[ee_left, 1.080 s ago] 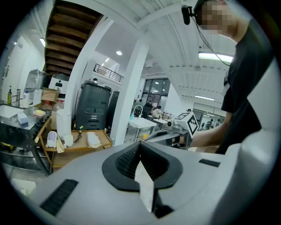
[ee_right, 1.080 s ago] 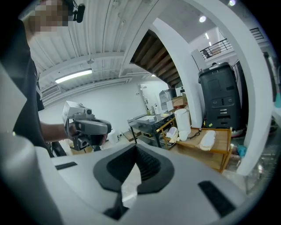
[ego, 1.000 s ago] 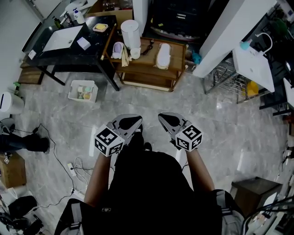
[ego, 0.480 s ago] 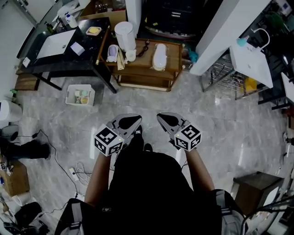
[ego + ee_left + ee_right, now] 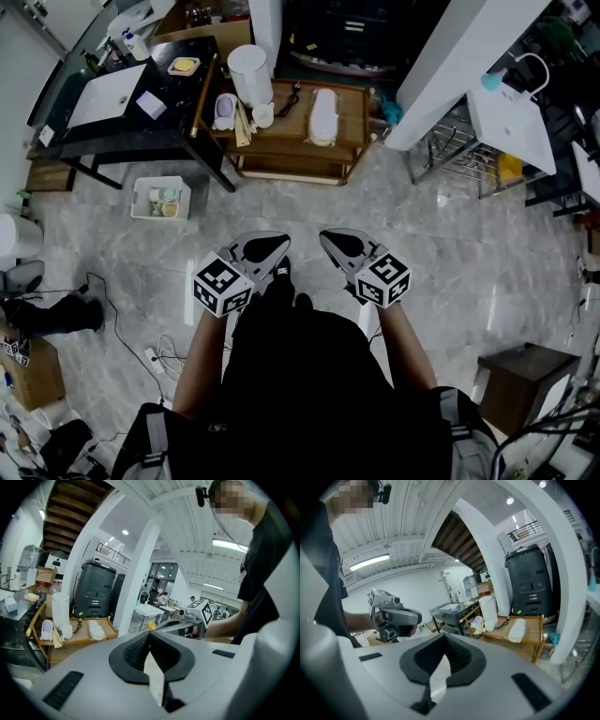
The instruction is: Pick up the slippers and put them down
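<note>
Light is being thrown back by the glossy, stone-veined floor [image 5: 450, 272]. Bare, matt wood is being shown by the low table [image 5: 354, 122]. A soft, padded, matt look is being given by one slipper [image 5: 322, 115] and a smoother sheen by the other slipper [image 5: 223, 111]. Smooth matt plastic is being presented by the shells of the left gripper [image 5: 277, 244] and the right gripper [image 5: 328, 240], with ribbed, rubbery pads inset. Smooth plastic is being shown by the tall bin [image 5: 249, 73].
</note>
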Available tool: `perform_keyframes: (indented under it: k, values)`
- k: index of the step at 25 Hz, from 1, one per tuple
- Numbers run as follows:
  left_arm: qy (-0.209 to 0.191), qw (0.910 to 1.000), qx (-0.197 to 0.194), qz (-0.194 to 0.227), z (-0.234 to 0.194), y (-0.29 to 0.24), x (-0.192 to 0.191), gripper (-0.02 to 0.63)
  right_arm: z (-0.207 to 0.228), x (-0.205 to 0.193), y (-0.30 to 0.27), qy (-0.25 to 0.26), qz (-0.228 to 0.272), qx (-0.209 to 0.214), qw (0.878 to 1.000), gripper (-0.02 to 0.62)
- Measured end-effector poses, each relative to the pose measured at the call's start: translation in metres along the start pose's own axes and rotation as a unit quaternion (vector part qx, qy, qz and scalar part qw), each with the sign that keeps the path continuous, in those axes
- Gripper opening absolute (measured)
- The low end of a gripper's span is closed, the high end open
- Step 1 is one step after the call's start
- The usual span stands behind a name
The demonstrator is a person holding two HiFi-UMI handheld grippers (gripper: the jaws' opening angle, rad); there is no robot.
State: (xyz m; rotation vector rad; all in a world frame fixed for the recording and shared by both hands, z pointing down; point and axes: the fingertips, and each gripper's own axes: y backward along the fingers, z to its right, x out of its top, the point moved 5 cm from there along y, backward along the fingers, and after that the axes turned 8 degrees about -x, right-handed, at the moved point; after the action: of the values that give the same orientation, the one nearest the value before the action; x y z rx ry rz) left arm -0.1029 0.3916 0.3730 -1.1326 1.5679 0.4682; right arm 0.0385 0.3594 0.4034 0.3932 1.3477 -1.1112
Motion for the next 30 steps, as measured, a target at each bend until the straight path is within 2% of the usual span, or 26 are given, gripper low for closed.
perform_keyframes:
  k: [9, 30]
  values:
    - [0.004, 0.9997, -0.022, -0.005, -0.028, -0.004, 0.004, 0.011, 0.010, 0.008, -0.019, -0.010, 0.004, -0.021, 1.000, 0.006]
    - [-0.016, 0.9961, -0.081, -0.031, -0.091, -0.021, 0.024, 0.011, 0.035, 0.023, -0.060, -0.027, 0.015, -0.074, 0.997, 0.006]
